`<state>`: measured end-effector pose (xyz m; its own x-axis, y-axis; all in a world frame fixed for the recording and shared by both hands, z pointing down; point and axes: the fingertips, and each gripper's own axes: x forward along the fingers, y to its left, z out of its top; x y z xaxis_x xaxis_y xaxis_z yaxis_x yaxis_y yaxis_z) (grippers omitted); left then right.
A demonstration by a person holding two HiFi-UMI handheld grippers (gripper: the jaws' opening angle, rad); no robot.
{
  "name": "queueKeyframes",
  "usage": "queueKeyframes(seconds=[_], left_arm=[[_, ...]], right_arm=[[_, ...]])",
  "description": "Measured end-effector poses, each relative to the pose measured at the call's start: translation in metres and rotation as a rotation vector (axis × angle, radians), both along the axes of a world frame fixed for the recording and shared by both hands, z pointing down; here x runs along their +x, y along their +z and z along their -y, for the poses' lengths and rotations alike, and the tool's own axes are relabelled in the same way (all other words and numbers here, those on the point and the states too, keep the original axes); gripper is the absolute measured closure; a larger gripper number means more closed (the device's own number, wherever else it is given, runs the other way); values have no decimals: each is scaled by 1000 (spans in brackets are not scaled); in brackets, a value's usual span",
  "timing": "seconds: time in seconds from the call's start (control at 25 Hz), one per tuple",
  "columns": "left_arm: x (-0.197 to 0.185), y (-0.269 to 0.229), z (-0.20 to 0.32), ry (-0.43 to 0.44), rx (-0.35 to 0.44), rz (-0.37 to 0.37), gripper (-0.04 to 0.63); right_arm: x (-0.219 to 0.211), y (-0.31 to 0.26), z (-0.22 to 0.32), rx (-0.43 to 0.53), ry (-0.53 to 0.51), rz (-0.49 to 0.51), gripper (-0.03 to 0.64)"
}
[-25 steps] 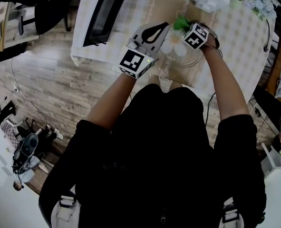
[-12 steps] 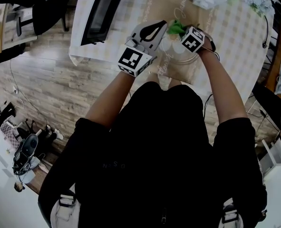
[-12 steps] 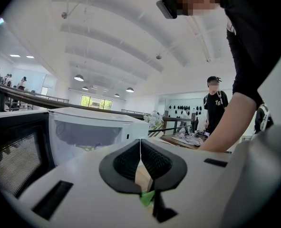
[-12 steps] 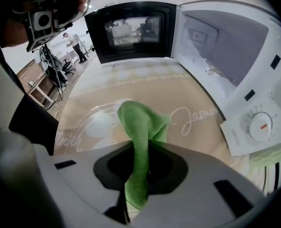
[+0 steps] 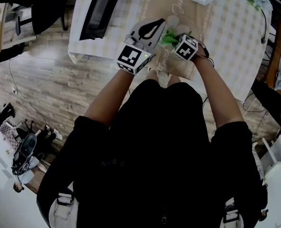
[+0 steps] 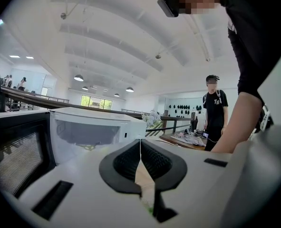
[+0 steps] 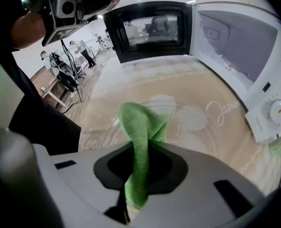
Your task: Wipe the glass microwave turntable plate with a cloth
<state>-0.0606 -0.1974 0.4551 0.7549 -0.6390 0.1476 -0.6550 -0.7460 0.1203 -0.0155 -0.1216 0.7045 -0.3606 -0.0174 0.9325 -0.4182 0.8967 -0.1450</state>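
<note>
The clear glass turntable plate (image 7: 211,137) lies flat on the beige printed mat, whose flowers show through it. In the head view only a pale part of the plate (image 5: 177,28) shows between the two grippers. My right gripper (image 7: 140,151) is shut on a green cloth (image 7: 140,122), whose free end rests on the plate's near-left part. From above, the cloth (image 5: 168,36) sits just left of the right gripper (image 5: 178,41). My left gripper (image 5: 160,23) is shut, level, its tips by the plate's left rim; in its own view the left gripper (image 6: 140,151) shows nothing I can make out between the jaws.
A white microwave (image 7: 235,46) stands at the table's far side with its black door (image 7: 150,30) swung open to the left. The same microwave (image 6: 92,127) is ahead of the left gripper. A person in black (image 6: 215,113) stands far off. The table edge (image 5: 83,56) is at the left.
The right gripper has drawn the green cloth left and toward me across the plate, closer to the left gripper. The left gripper has stayed shut by the rim.
</note>
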Motion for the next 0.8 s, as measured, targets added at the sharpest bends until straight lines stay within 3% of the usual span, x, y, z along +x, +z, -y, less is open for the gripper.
queueKeyframes(seconds=[0.52,0.68,0.8], left_arm=[[2,-4,-15,-8,5,2,574],[1,-4,-17,-19,5,14,574],[0,-5,-16,-25,5,14,574]], right_arm=[[-30,-1,-71,-132,-104,53,557],[-34,-2,-87,-130,-170,50,557],[-36,-7,-102,-201,-204,77,558]])
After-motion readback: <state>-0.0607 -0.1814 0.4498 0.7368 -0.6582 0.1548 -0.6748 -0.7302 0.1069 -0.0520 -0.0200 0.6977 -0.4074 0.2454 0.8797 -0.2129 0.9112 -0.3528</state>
